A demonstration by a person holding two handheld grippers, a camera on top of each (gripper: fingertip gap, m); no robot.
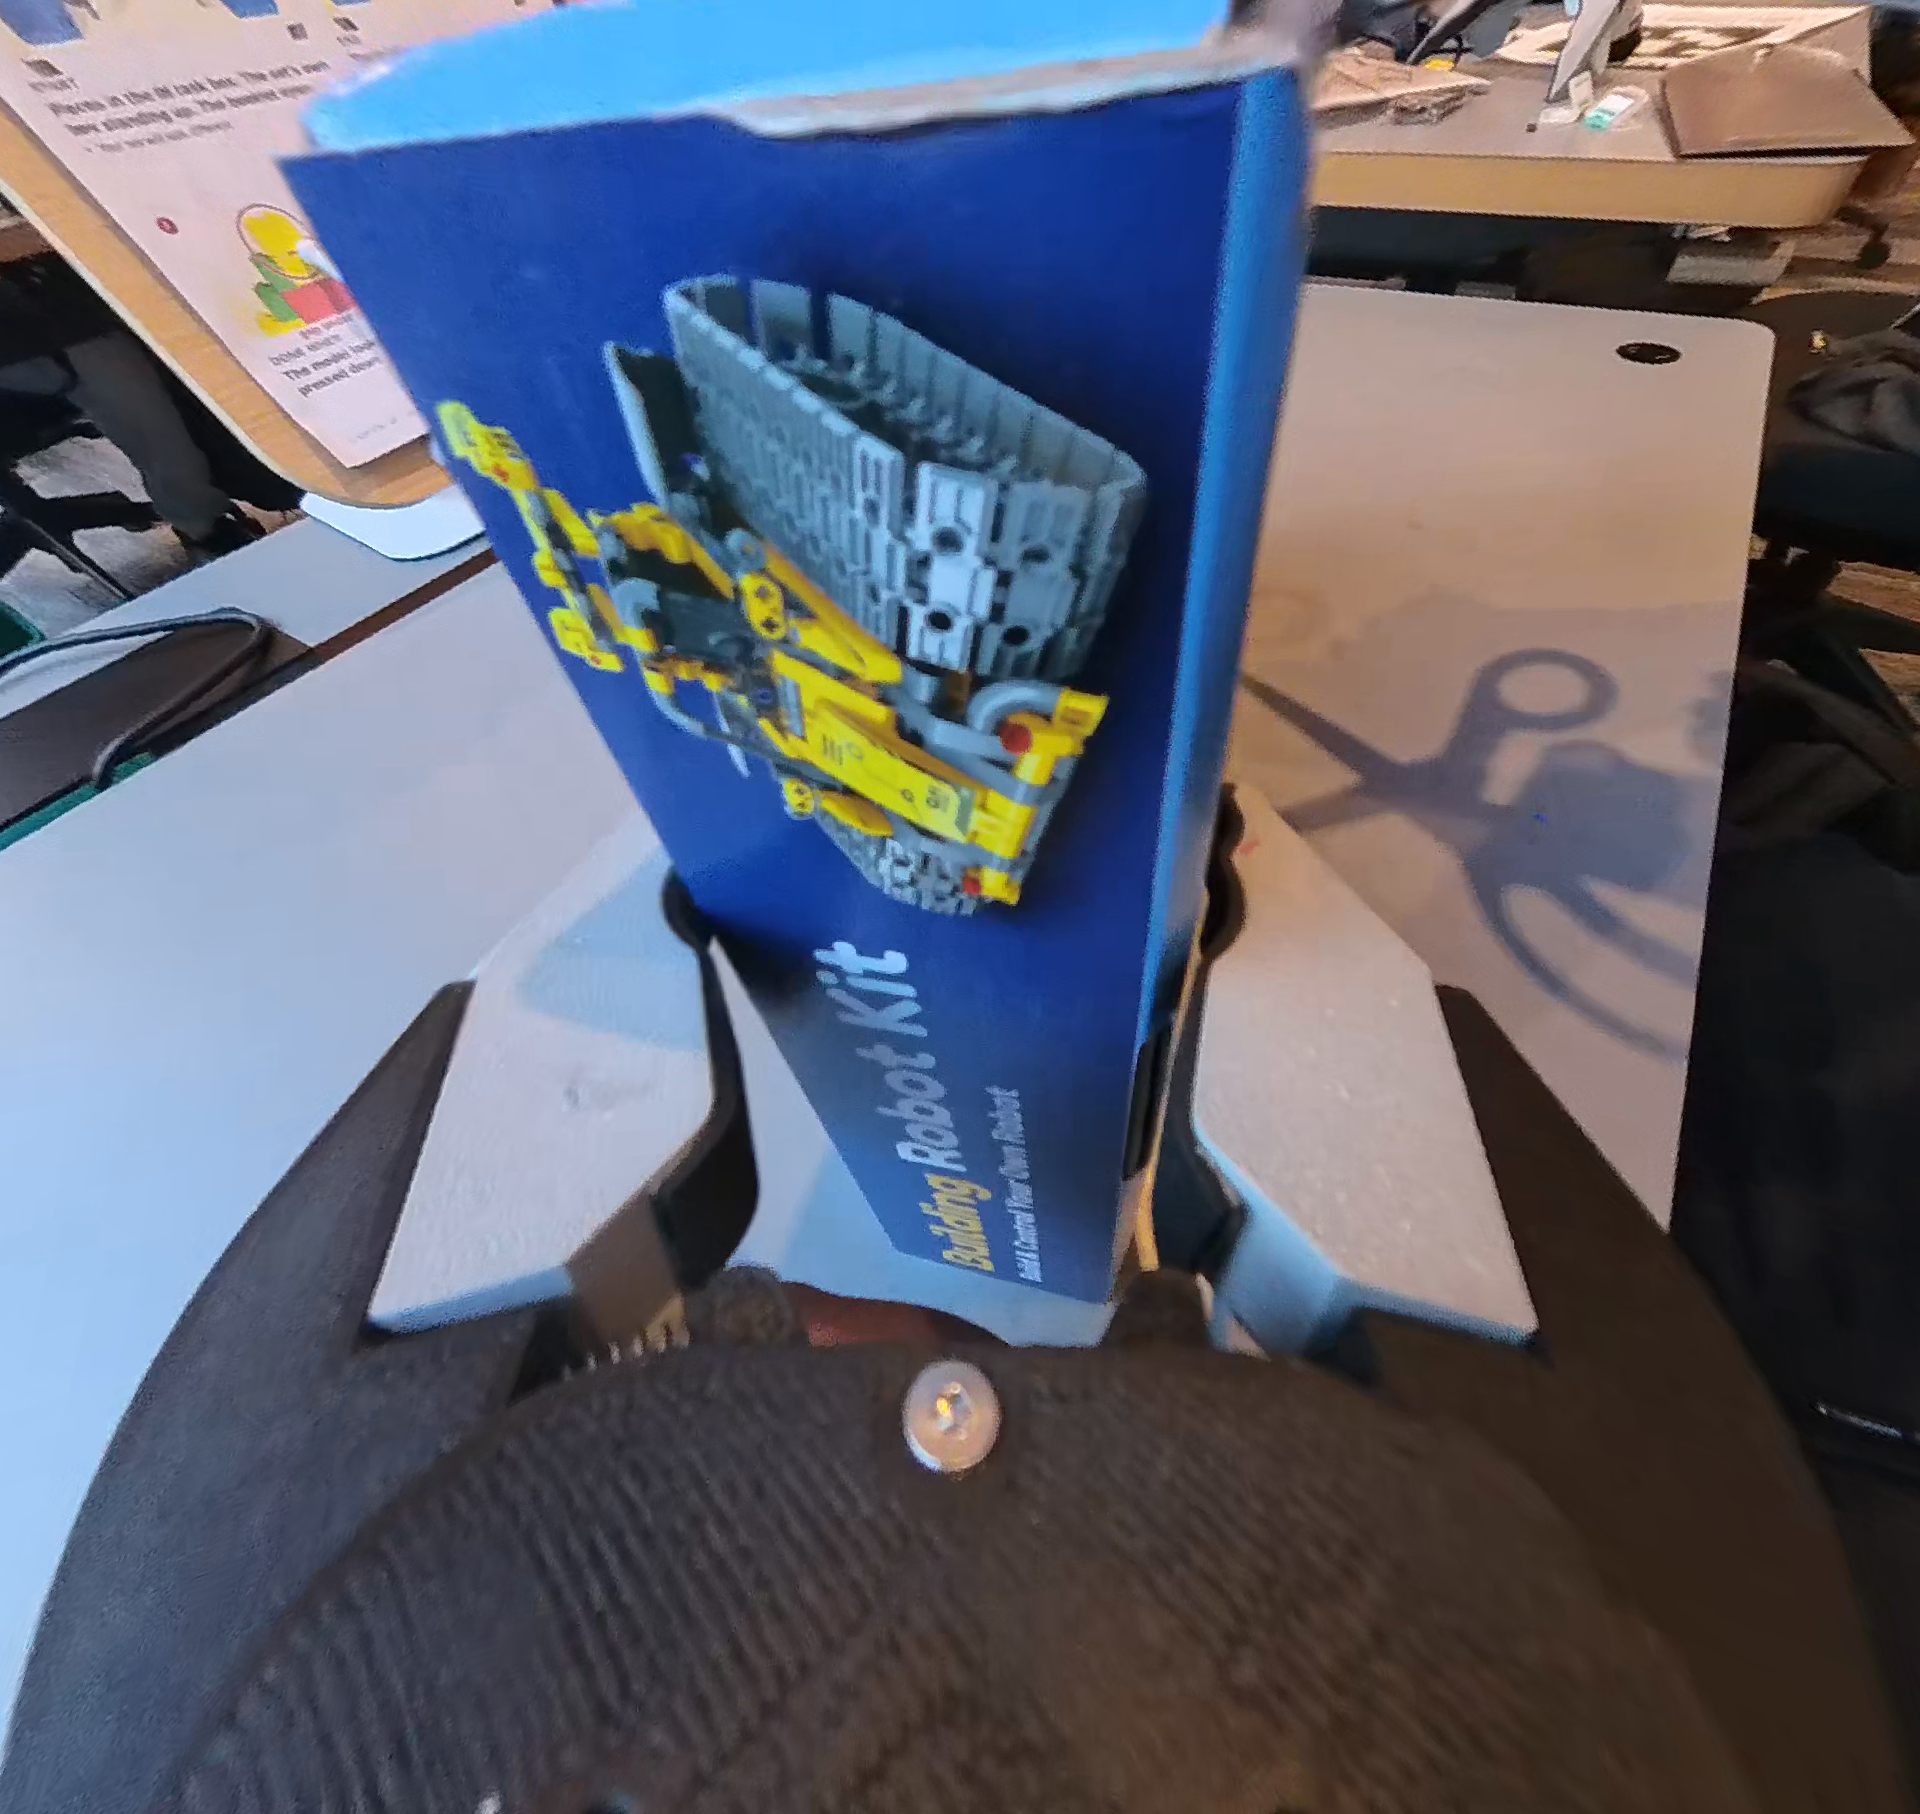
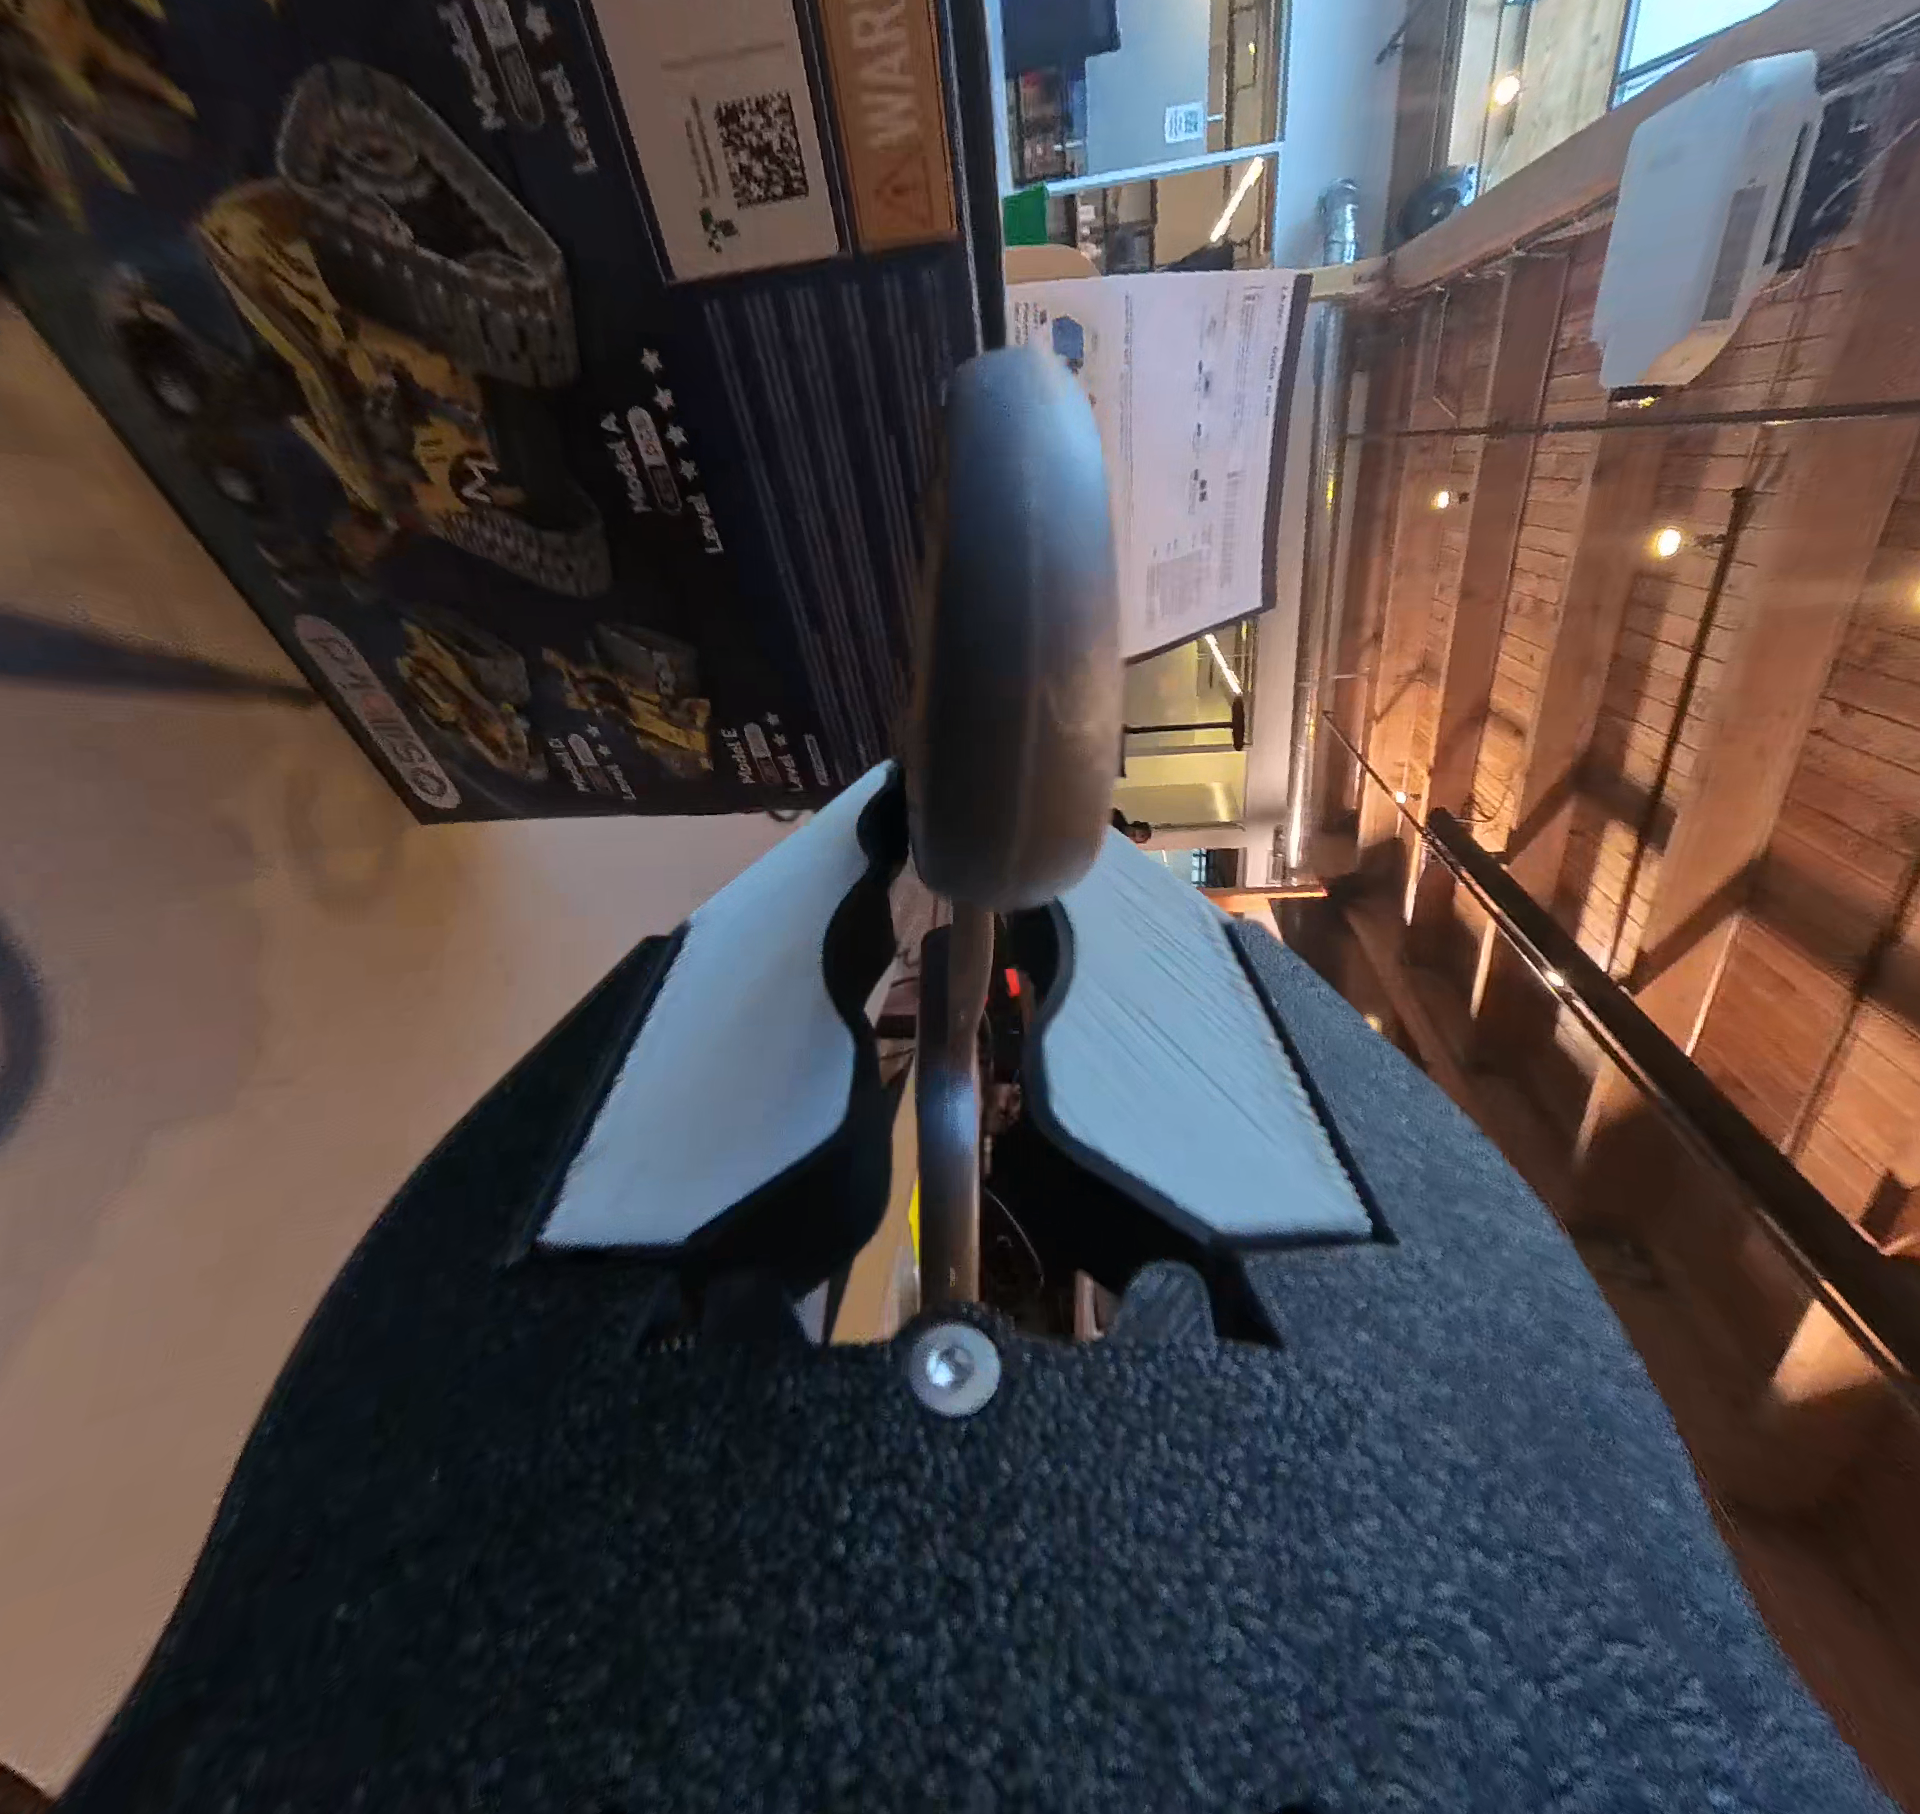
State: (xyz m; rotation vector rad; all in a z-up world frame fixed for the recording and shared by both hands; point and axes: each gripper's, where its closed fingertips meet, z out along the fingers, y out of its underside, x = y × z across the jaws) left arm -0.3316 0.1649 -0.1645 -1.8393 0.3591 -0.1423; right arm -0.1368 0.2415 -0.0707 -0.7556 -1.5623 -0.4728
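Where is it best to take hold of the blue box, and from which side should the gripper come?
Grip the blue box at its closed lower end, pads on two opposite flat sides, coming from below, as the left gripper does. The upper end is torn open and would probably crush; the lower end looks intact and stiffer.

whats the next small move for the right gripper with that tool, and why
Probably ease the right gripper toward the blue box's torn top edge. The left gripper clamps the box upright above the grey table, and its top flap looks ragged and partly open. The right is shut on a dark, rounded-handled tool right beside the box's printed face, not clearly touching it.
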